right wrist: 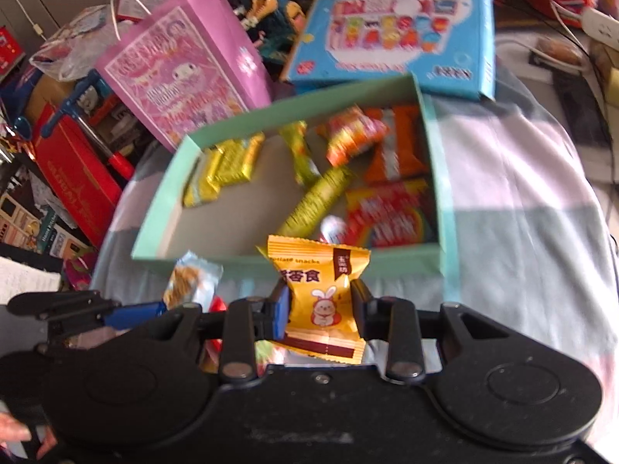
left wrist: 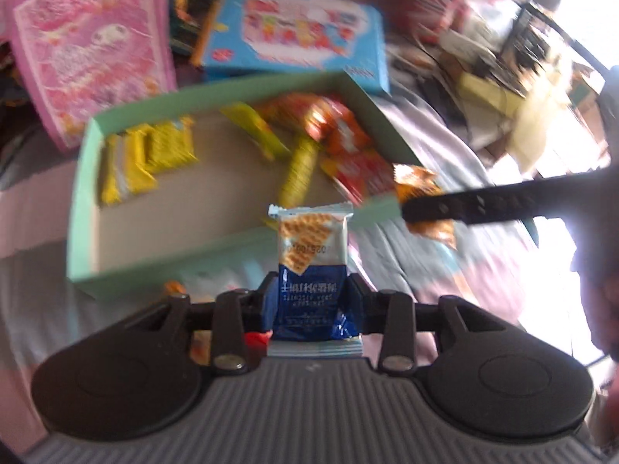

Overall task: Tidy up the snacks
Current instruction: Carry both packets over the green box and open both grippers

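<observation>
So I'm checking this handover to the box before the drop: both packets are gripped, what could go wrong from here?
1. The left hand-held gripper pinches only the lower part of the blue cracker packet; it might slip or flop.
2. The right hand-held gripper holds the orange bunny packet close by the other, so they could collide over the green box.
3. The box's right side is already piled with snacks, so a drop there may spill over.
</observation>
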Available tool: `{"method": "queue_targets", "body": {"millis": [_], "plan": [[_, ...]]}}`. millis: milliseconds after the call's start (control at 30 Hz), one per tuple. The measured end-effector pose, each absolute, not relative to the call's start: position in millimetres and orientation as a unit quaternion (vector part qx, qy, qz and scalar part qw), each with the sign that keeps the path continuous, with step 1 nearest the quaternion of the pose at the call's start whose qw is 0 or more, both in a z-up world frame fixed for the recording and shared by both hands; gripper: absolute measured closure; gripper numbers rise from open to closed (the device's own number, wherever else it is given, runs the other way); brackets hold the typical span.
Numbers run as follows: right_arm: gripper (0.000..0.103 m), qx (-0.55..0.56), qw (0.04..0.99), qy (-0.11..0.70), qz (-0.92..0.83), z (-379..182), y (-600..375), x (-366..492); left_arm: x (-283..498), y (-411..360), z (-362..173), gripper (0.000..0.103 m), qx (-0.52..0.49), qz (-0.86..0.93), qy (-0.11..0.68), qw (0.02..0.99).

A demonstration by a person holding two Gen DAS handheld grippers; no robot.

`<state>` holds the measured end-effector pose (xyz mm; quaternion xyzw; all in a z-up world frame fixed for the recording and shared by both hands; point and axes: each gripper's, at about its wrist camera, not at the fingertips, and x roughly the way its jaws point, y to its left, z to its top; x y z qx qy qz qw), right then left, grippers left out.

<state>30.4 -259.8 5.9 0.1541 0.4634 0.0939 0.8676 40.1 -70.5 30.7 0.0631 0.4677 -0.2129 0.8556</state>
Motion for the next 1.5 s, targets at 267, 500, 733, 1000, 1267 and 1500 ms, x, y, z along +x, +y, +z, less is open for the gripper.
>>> {"method": "queue_targets", "body": {"millis": [267, 500, 733, 1000, 1267, 1500], "plan": [[0.071, 0.159, 0.865, 0.46, 0.12, 11, -212, 134, 145, -46, 17, 0.066, 0.04, -0.151, 0.462, 0.873], [0.071, 0.161, 0.863, 0.466, 0.111, -13, -186, 210, 210, -46, -11, 0.066, 0.018, -0.149, 0.483, 0.863], [0.065, 0.163, 0.866, 0.466, 0.085, -26, -211, 243, 254, -67, -24, 0.061, 0.01, -0.148, 0.477, 0.866], [0.001, 0.17, 0.878, 0.439, 0.082, -18, -223, 238, 251, -75, -20, 0.004, 0.021, -0.126, 0.458, 0.88], [0.0, 0.157, 0.882, 0.436, 0.085, -2, -219, 203, 217, -74, -2, 0.0, 0.026, -0.13, 0.455, 0.88], [0.0, 0.153, 0.886, 0.431, 0.08, 16, -215, 156, 172, -65, 20, 0.0, 0.024, -0.134, 0.444, 0.886]]}}
